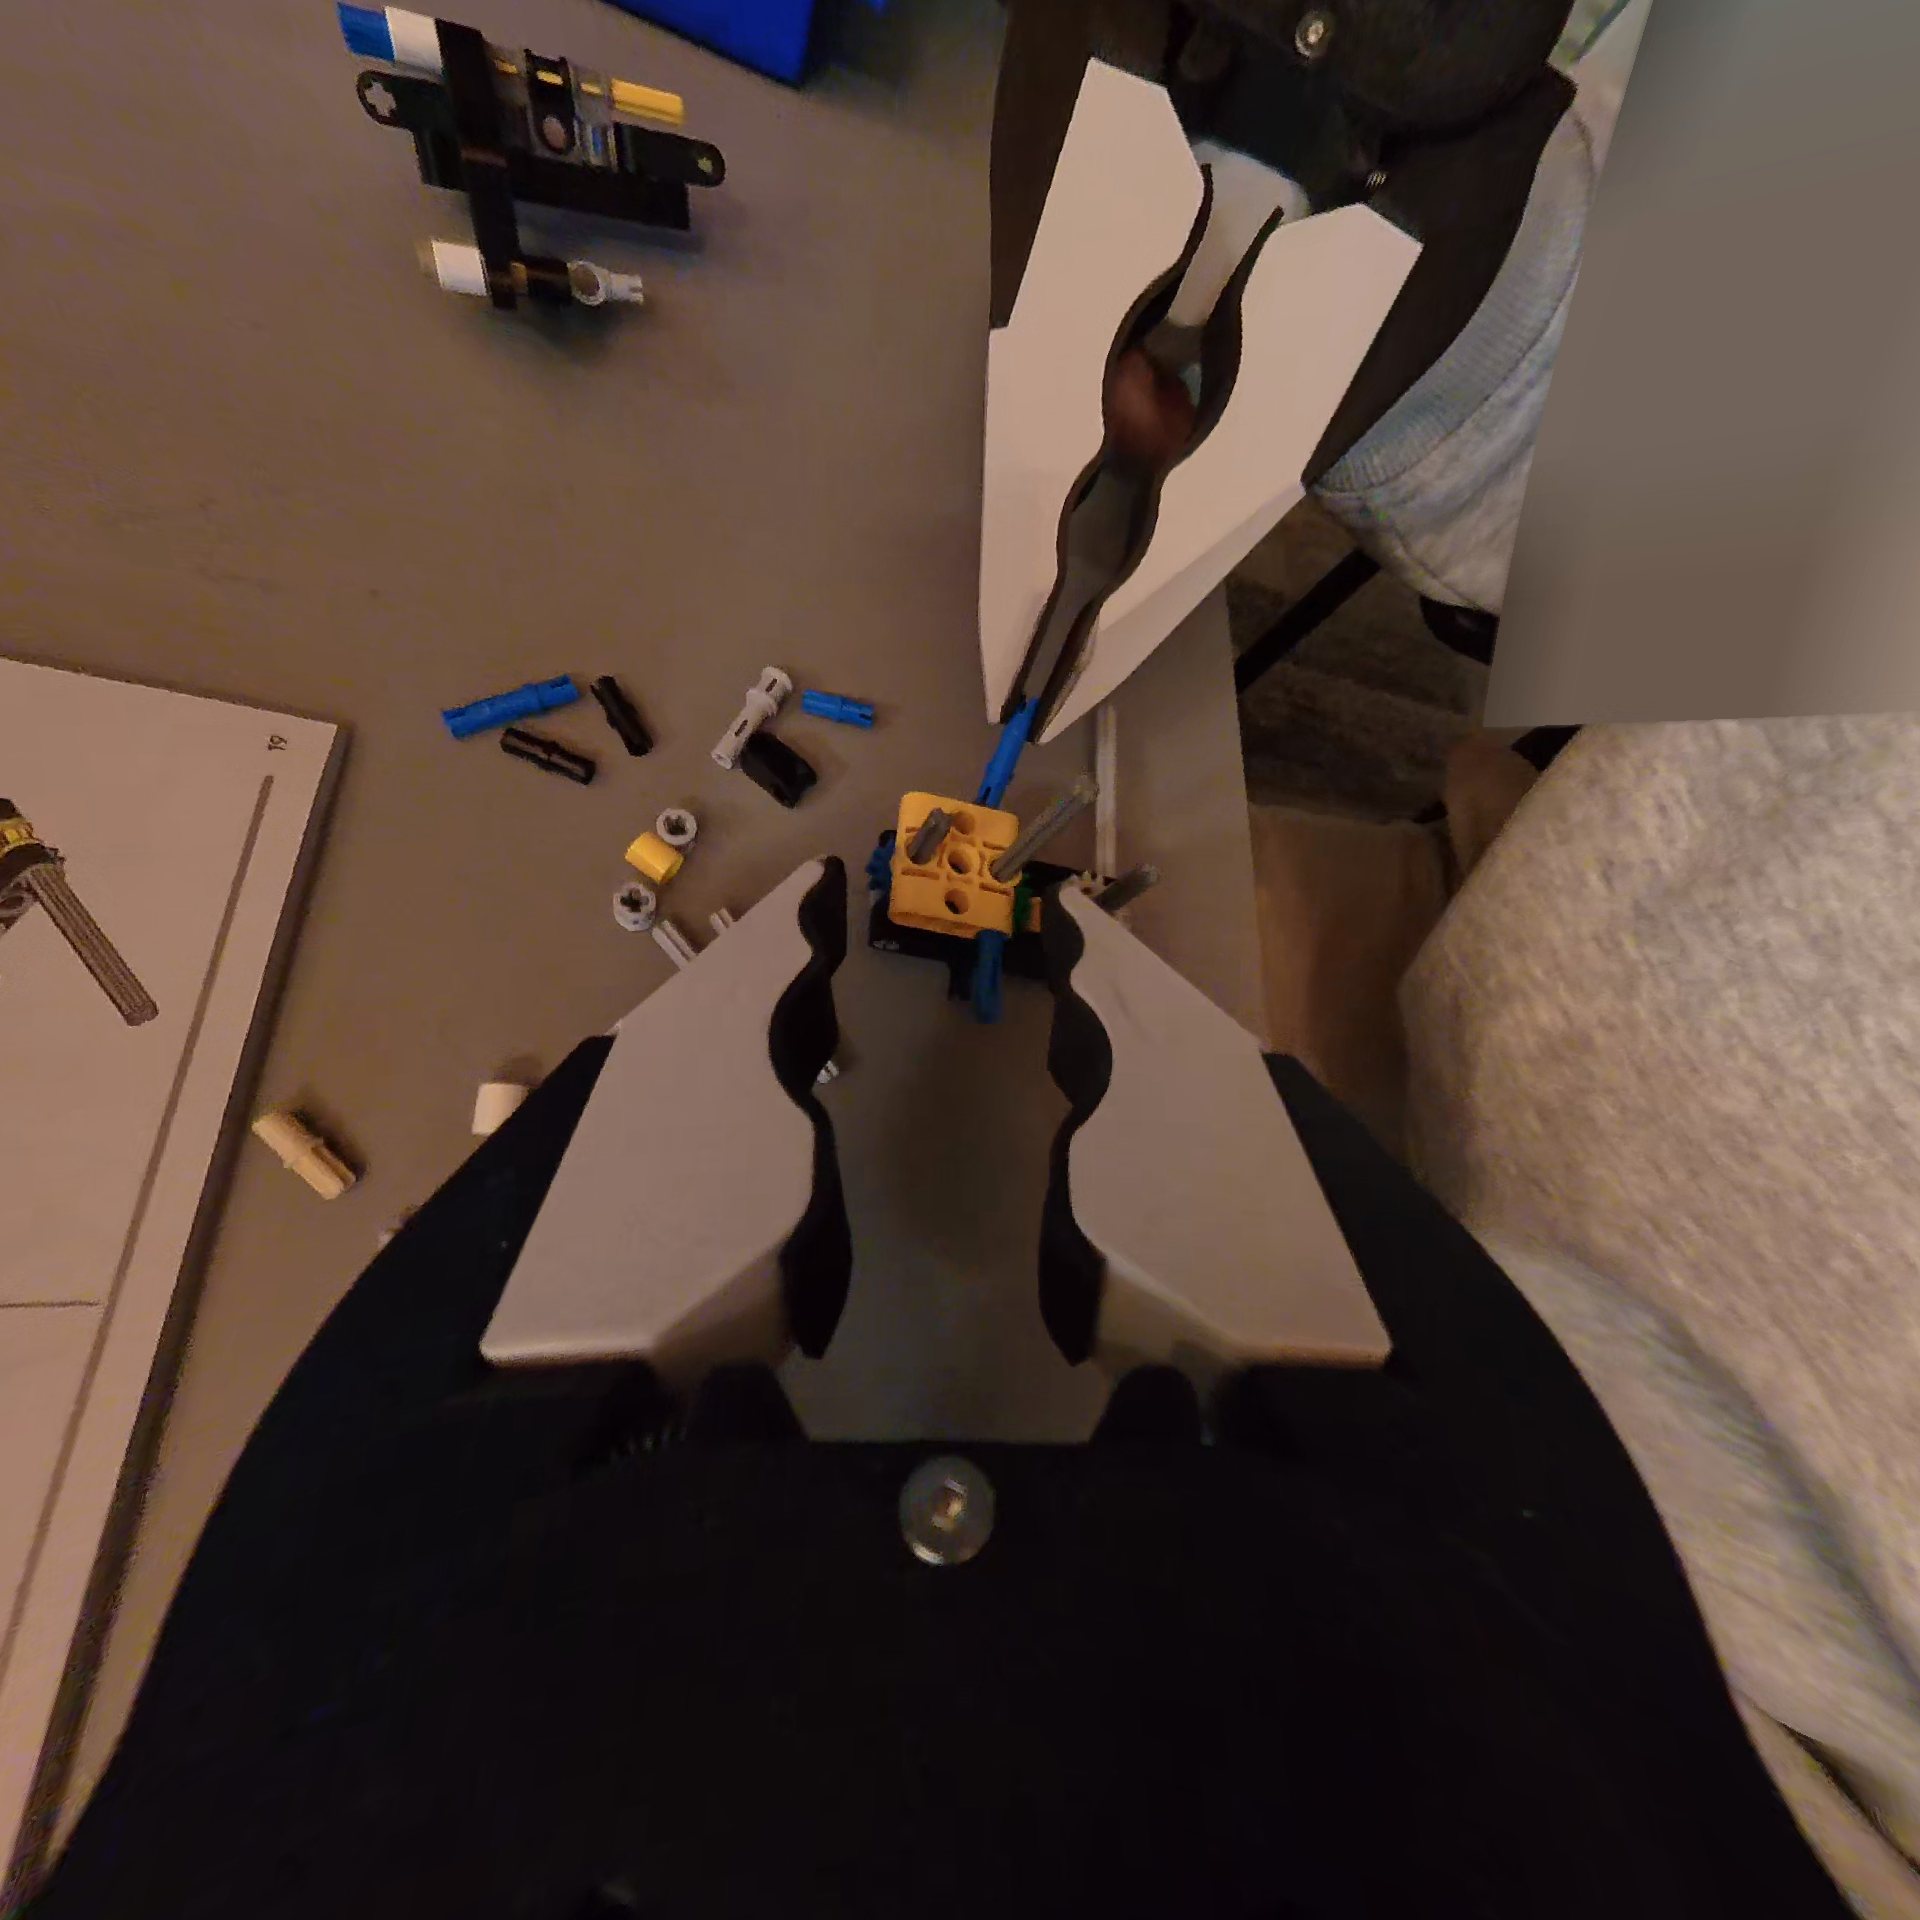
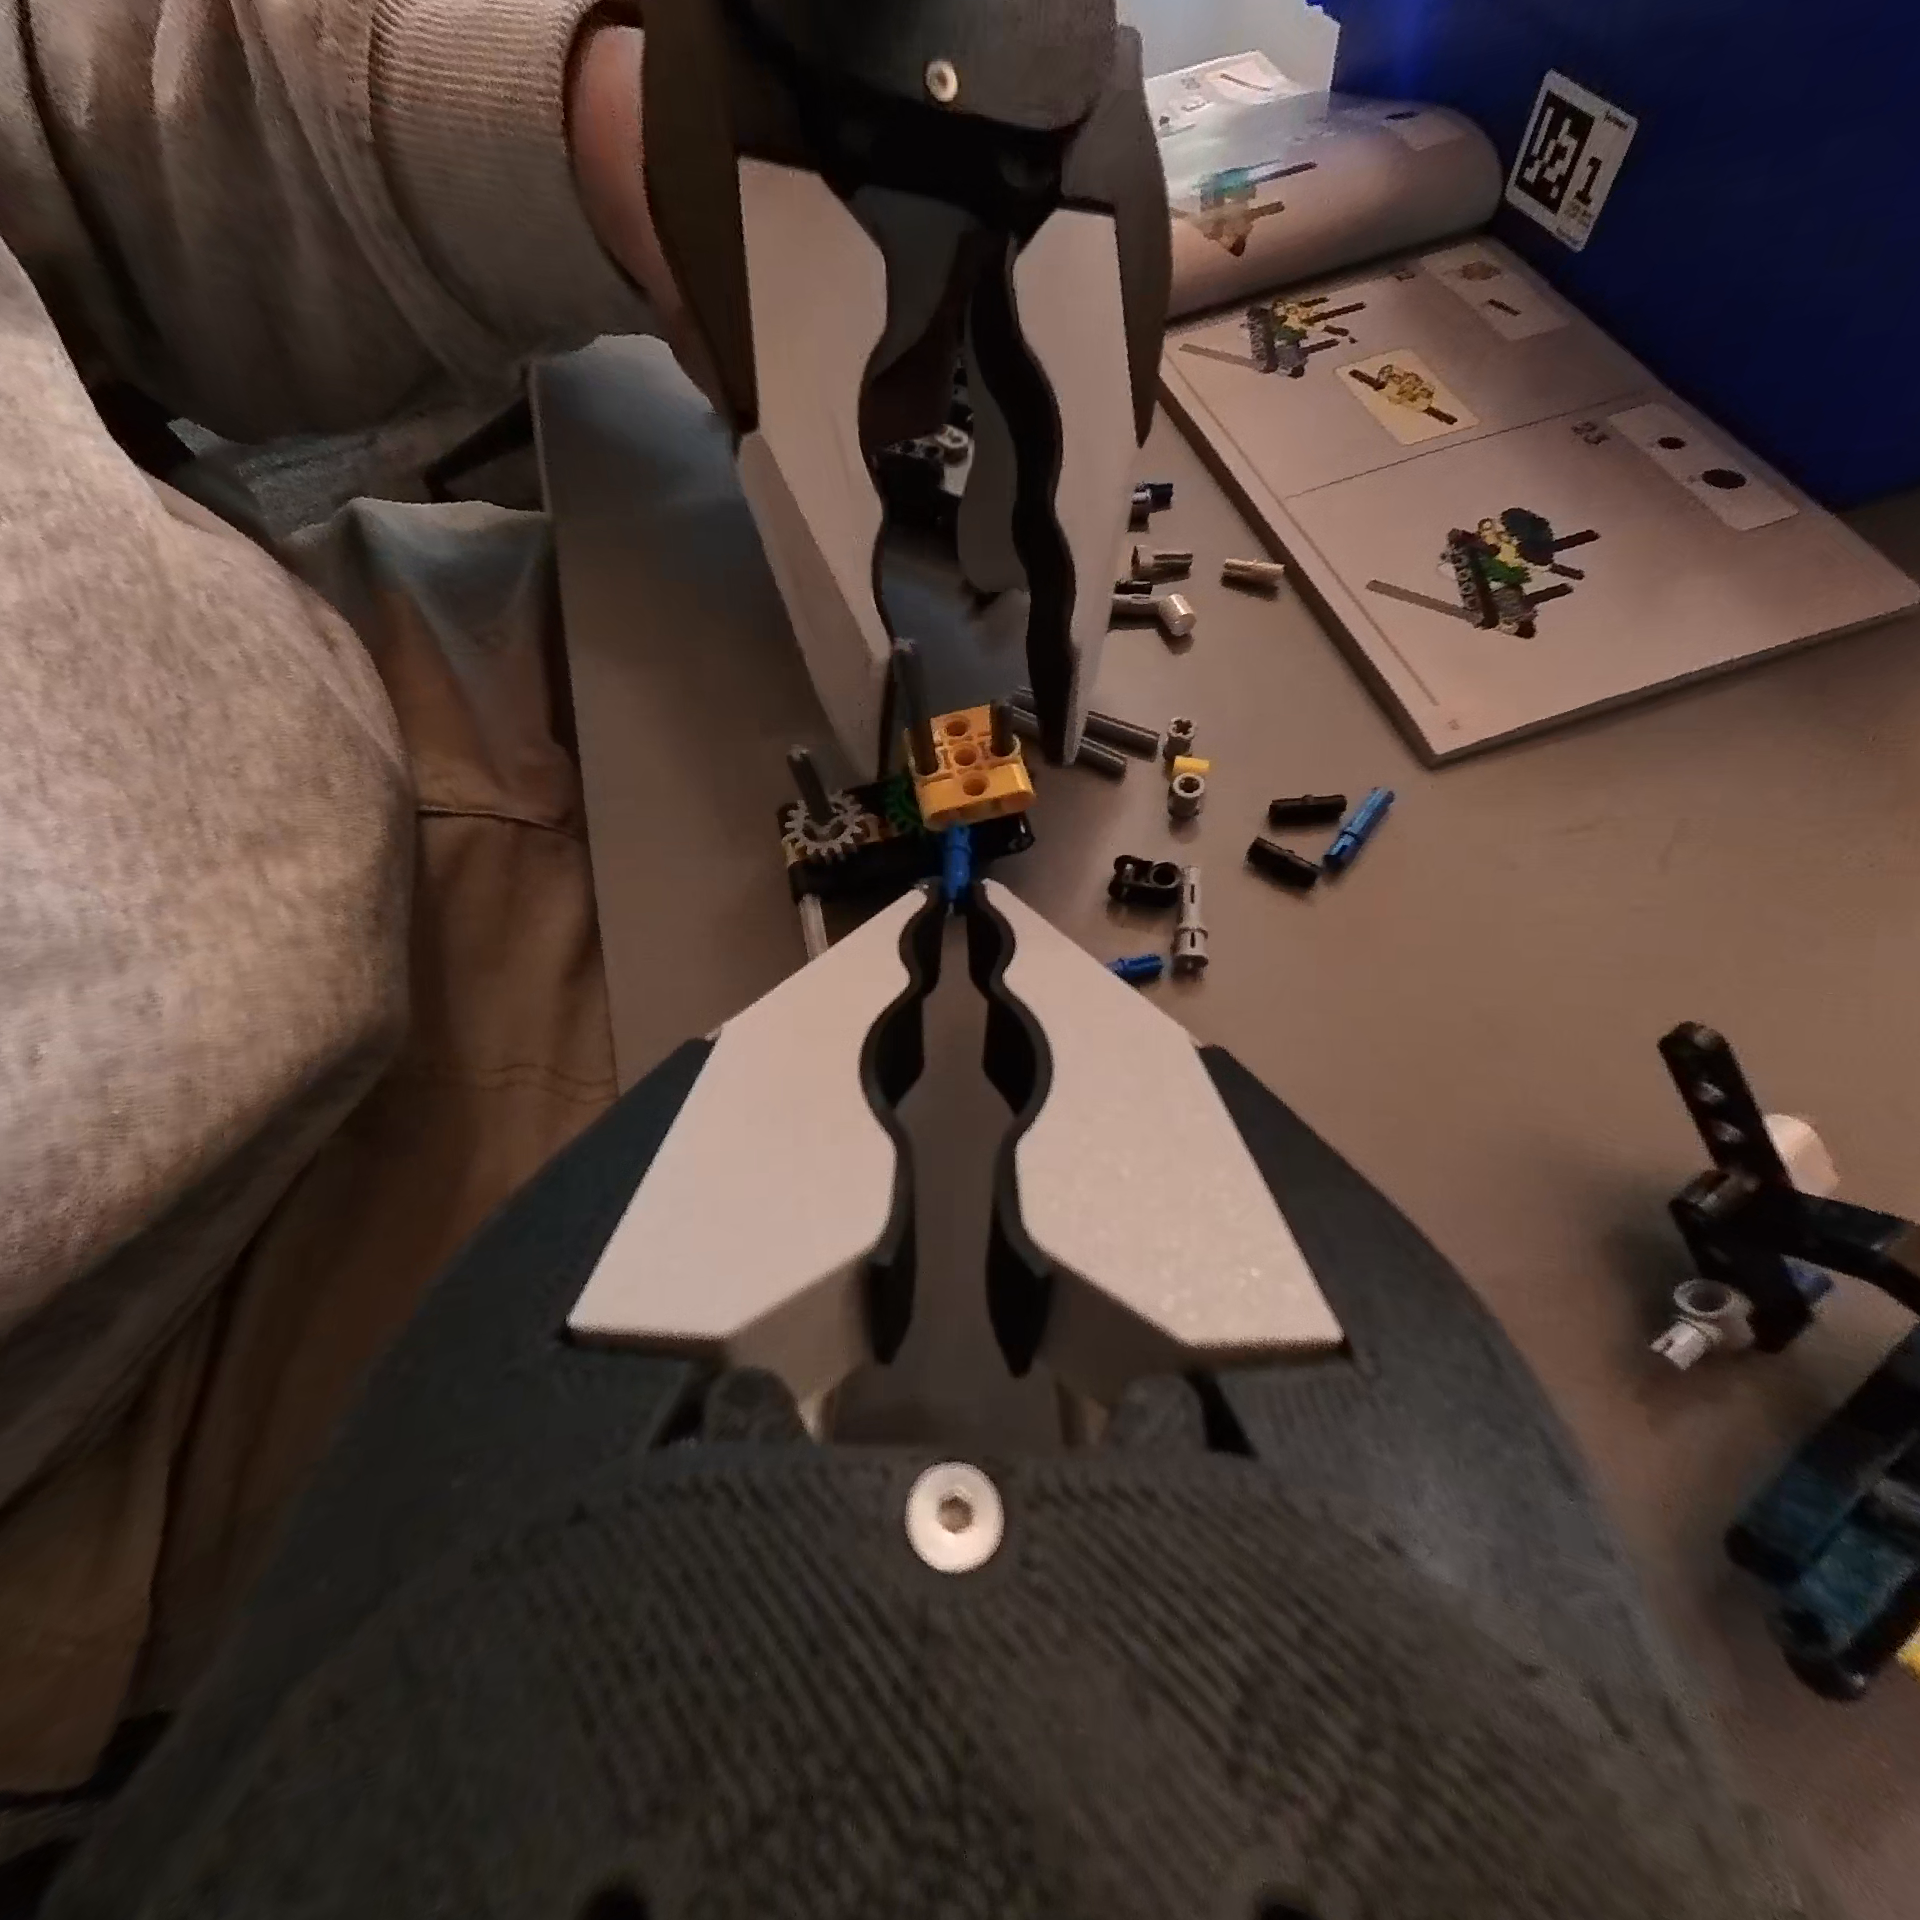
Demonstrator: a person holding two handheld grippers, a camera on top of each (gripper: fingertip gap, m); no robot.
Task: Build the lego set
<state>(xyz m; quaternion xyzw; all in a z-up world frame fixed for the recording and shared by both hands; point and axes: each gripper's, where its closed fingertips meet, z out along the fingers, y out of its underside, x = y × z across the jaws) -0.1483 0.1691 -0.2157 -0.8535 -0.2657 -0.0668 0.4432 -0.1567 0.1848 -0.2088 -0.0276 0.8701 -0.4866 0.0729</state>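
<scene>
Right hand-held gripper [image 2: 954, 902] is pinched narrow on the near end of a blue pin [image 2: 958, 854], whose long axis runs straight ahead along the fingers into the side of the yellow block [image 2: 968, 777] on the small black assembly [image 2: 831, 847] at the table [image 2: 1455, 1039] edge. Facing it from the far side, the left hand-held gripper [image 1: 943, 896] stands with its jaws wide, straddling the yellow block without clearly touching it. Judging by this, the coming push should go along the pin's axis toward the left one, which is placed to brace the block.
</scene>
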